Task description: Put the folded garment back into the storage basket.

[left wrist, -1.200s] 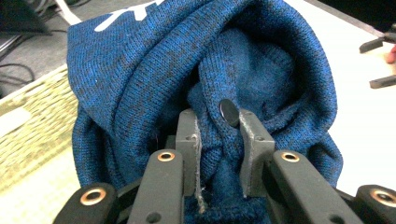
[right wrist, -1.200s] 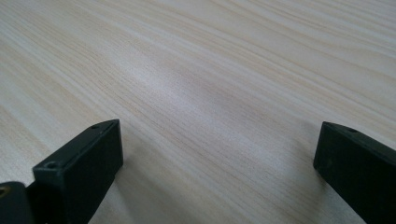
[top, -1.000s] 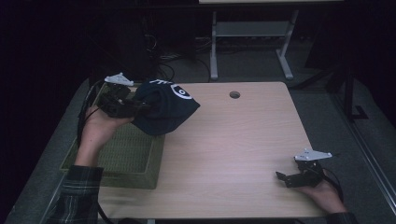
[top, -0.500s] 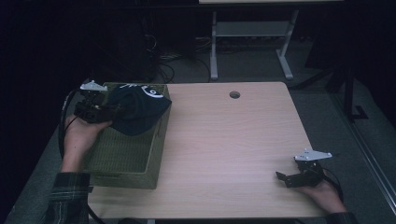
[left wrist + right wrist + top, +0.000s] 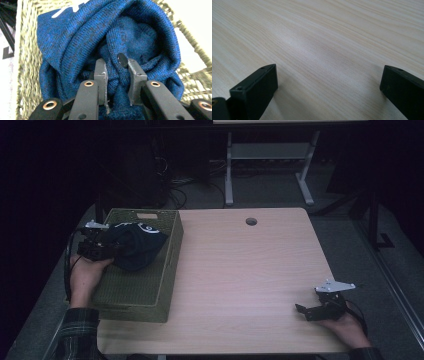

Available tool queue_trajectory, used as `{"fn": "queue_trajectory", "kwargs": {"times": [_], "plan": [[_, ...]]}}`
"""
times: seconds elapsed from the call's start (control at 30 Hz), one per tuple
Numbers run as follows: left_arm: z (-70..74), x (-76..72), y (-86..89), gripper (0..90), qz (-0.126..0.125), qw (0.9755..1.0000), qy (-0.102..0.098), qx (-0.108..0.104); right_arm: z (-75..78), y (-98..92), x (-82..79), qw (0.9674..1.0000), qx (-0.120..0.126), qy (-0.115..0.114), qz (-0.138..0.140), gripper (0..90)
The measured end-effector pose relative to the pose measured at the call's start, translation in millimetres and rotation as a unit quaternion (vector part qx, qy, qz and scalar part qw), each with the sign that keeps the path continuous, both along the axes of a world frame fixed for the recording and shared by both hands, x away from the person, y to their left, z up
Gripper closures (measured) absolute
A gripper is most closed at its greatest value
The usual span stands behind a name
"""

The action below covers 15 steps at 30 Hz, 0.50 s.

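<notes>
A dark blue knitted hat (image 5: pixel 134 246) hangs bunched over the far half of an olive woven basket (image 5: pixel 150 285), which sits at the left edge of the counter (image 5: pixel 250 280). The hat's long axis runs roughly across the basket from its left wall toward its right; white lettering shows on the side turned to the far edge. The left tongs (image 5: pixel 102 250) are clamped on a fold of the knit (image 5: pixel 117 75), the jaws close together with fabric between them. The left hand (image 5: pixel 86 276) reaches forward along the basket's left wall, sleeve at the near left corner. The right tongs (image 5: pixel 312 311) rest near the counter's near right corner, pointing left, jaws wide apart (image 5: pixel 327 82) over bare wood, the right hand (image 5: pixel 345 326) behind them.
</notes>
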<state>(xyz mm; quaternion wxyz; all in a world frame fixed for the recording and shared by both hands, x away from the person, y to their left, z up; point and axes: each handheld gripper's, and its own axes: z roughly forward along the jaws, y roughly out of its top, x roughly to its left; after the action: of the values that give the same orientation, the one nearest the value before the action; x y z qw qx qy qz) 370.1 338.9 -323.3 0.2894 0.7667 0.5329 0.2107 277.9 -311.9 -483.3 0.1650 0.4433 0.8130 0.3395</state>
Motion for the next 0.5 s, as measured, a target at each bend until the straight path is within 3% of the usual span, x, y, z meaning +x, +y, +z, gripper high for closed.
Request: {"fn": "queue_trajectory", "kwargs": {"times": [0.33,0.5], "plan": [[-38.8,10.0,6.5,72.3,0.014,0.9993,0.034,-0.006,0.0,0.0,0.0,1.0,0.0,0.0,0.0,1.1],[-50.2,12.6,7.0,72.2,0.015,0.9987,0.047,-0.01,0.0,0.0,0.0,1.0,0.0,0.0,0.0,1.1]]}}
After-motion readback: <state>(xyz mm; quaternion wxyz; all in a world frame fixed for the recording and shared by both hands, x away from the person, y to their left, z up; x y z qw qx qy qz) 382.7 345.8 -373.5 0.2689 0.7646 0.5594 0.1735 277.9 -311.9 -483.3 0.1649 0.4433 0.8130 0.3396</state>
